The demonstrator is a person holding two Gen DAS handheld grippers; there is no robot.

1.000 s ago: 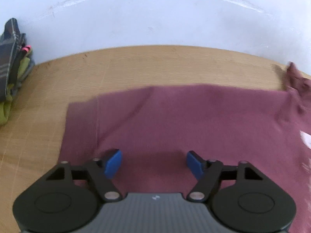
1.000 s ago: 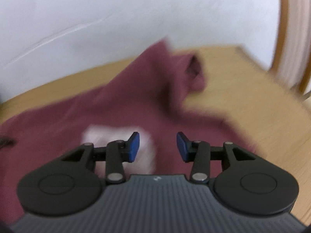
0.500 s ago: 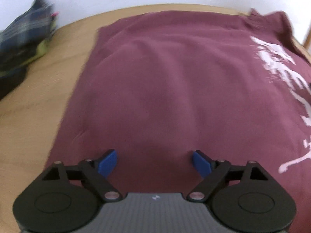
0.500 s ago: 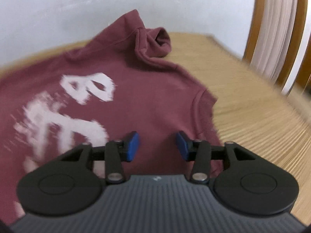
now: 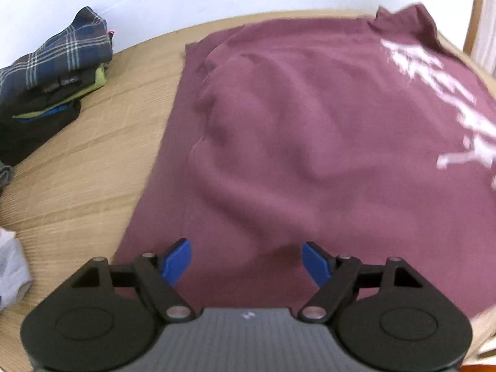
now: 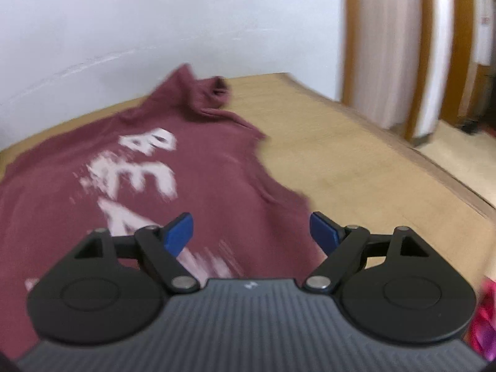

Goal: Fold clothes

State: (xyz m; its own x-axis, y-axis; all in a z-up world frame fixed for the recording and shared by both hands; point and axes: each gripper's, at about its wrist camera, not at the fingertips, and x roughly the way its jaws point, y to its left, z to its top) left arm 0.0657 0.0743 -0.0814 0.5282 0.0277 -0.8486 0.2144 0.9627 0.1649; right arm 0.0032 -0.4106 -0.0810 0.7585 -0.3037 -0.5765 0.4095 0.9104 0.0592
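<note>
Wooden table, maroon shirt mid-frame: my left gripper narrowing, right gripper widening, both empty; pinch hem squarely.

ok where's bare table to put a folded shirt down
Bare wooden table lies to the right of the maroon shirt, out to the table's edge. A narrower bare strip runs between the shirt's left hem and the stack of folded clothes. It is crowded at the far left, around that stack and a white garment.
</note>
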